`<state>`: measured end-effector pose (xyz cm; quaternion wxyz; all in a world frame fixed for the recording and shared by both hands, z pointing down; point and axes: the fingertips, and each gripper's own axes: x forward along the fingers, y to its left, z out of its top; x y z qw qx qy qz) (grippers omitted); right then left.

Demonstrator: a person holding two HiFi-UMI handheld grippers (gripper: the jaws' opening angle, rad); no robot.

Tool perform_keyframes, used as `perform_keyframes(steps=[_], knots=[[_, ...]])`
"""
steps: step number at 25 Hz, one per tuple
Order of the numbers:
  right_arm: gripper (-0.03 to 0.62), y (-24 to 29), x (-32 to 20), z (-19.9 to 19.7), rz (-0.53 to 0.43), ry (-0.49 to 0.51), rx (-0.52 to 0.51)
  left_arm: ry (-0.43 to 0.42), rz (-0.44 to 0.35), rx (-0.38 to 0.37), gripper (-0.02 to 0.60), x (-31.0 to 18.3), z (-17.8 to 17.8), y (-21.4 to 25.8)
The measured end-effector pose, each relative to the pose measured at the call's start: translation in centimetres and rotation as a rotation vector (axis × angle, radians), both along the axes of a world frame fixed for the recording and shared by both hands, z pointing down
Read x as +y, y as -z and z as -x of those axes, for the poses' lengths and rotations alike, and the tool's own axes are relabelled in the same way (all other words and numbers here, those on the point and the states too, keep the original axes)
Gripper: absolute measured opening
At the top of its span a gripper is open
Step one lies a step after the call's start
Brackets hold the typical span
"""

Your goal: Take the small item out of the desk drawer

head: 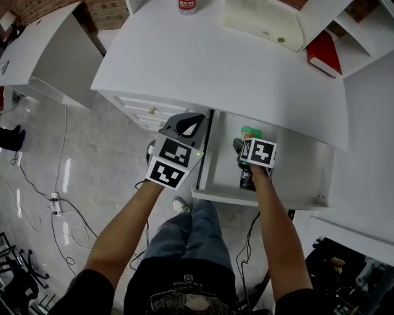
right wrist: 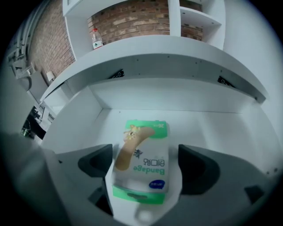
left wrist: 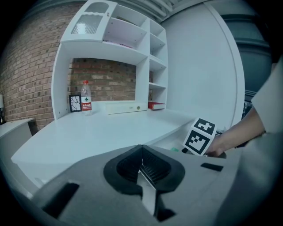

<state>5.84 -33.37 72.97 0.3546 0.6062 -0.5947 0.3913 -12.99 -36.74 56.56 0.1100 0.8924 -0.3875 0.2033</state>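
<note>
A white desk drawer stands pulled out below the desktop. In it lies a small green-and-white bandage box, flat on the drawer floor; in the head view only its green end shows. My right gripper is inside the drawer, open, with one finger on each side of the box and a gap on both sides. Its marker cube hides most of the box from above. My left gripper hovers shut and empty by the drawer's left wall, its pads pressed together.
The white desktop overhangs the drawer's back. On it are a water bottle, a cream flat case and a red book. Small drawers sit left of the open one. Cables lie on the floor.
</note>
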Motion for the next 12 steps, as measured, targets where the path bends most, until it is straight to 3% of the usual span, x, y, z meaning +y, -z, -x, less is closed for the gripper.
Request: perform_keyframes(steps=[7, 12], knots=[[0.451, 0.09, -0.03, 0.1, 0.014, 0.009, 0.001, 0.014, 0.008, -0.002, 0.005, 0.26, 0.75, -0.15], [0.351, 0.35, 0.37, -0.31, 0.027, 0.041, 0.001, 0.018, 0.009, -0.003, 0.005, 0.65, 0.91, 0.15]])
